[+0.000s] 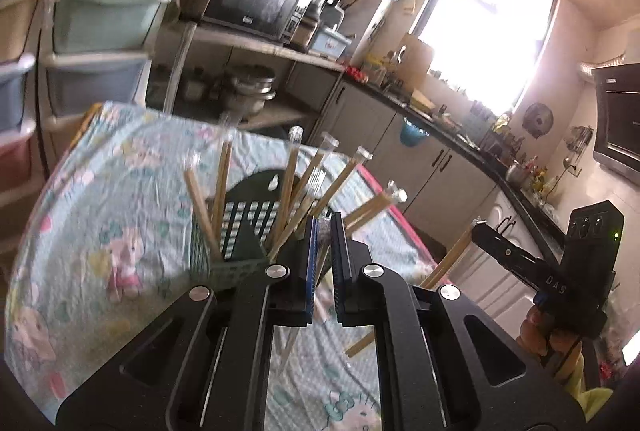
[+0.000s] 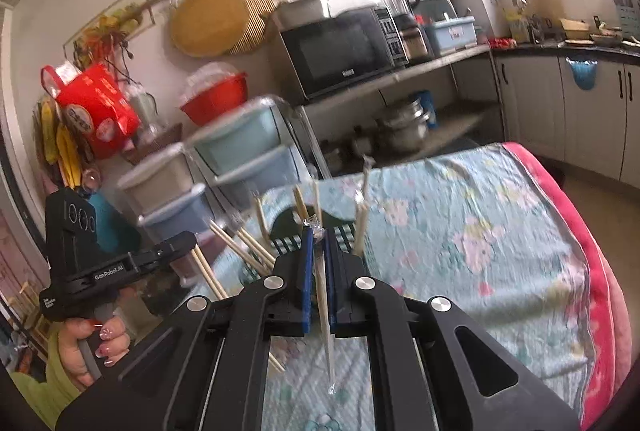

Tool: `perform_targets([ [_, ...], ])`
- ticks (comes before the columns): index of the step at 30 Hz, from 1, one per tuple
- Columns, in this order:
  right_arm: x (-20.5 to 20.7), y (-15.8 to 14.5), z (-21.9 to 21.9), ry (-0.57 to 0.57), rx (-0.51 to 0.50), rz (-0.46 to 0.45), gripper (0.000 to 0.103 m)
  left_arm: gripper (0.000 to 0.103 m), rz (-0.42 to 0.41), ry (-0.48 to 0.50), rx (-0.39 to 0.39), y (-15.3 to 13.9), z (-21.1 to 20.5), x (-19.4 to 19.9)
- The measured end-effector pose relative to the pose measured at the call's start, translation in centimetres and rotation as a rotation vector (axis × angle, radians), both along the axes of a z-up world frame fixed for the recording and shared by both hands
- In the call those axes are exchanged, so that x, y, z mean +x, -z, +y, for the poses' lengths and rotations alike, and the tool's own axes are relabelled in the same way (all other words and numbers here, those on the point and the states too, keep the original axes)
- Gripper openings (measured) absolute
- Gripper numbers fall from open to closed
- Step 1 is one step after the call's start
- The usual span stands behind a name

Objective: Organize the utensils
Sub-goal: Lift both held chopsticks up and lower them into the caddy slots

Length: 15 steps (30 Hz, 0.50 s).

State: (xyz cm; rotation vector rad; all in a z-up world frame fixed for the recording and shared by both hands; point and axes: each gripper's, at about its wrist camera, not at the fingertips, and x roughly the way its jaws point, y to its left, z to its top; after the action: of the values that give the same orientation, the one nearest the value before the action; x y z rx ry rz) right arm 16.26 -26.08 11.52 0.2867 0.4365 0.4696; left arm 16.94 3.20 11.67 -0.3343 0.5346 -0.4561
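Gripping thin cellophane-wrapped wooden chopsticks: left claw (image 1: pixel 325 227) one pair (image 1: pixel 320 271), right claw (image 2: pixel 318 235) another (image 2: pixel 322 295).

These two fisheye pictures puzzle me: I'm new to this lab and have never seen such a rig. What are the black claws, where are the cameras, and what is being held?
No robot arm here: a person holds a two-finger gripper in each hand, with a camera on each looking forward along its fingers. One picture is from the left gripper, the other from the right gripper. Each view also shows the other gripper off to the side, gripped by a hand. Below lies a table under a floral cloth, with a dark green slotted basket holding wrapped chopsticks standing on end. Each gripper is shut on one wrapped chopstick pair: the left's, the right's. Behind is a kitchen.
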Motion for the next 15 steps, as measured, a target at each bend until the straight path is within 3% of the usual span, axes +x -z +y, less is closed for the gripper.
perform_targets([
  [15,1.0,-4.9,1.3,0.011,0.024,-0.147,0.006,0.004,-0.172,-0.053,0.03,-7.3,-0.1,0.2],
])
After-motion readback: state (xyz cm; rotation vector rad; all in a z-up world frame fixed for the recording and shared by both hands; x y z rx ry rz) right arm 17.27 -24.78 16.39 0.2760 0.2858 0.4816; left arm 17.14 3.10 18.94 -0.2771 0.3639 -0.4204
